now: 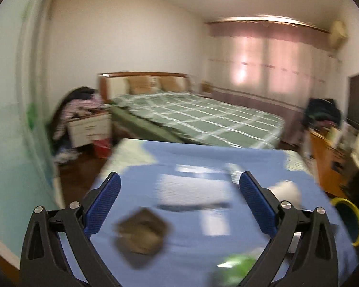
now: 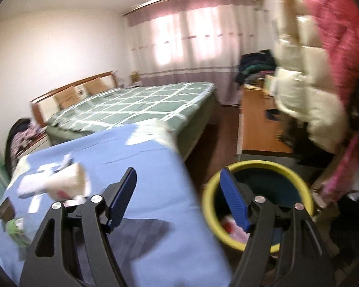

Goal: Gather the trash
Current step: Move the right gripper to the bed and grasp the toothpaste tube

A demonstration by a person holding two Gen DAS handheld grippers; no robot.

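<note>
Over the blue-covered table [image 1: 203, 157], both grippers held spread wide with nothing between the blue pads. Beyond it, a bed [image 1: 198, 117] under a green checked cover, pink curtains [image 1: 263, 59] behind. Just past the table's right edge, on the floor, a yellow-rimmed bin [image 2: 256, 167] with dark inner walls and pink and red scraps at the bottom. Right gripper [image 2: 178, 178] straddling that edge, one finger above the cloth, the other above the bin's mouth. Left gripper [image 1: 179, 184] above the middle of the table, framing blurred white papers [image 1: 193, 186]. Nearer the left camera, a crumpled brown-grey wad [image 1: 142, 233] lying on the cloth. At the near edge, a green wrapper [image 1: 237, 264], heavily blurred. Towards the right side, a crumpled white piece [image 1: 287, 190], seen large in the right wrist view beside the scattered papers.
</note>
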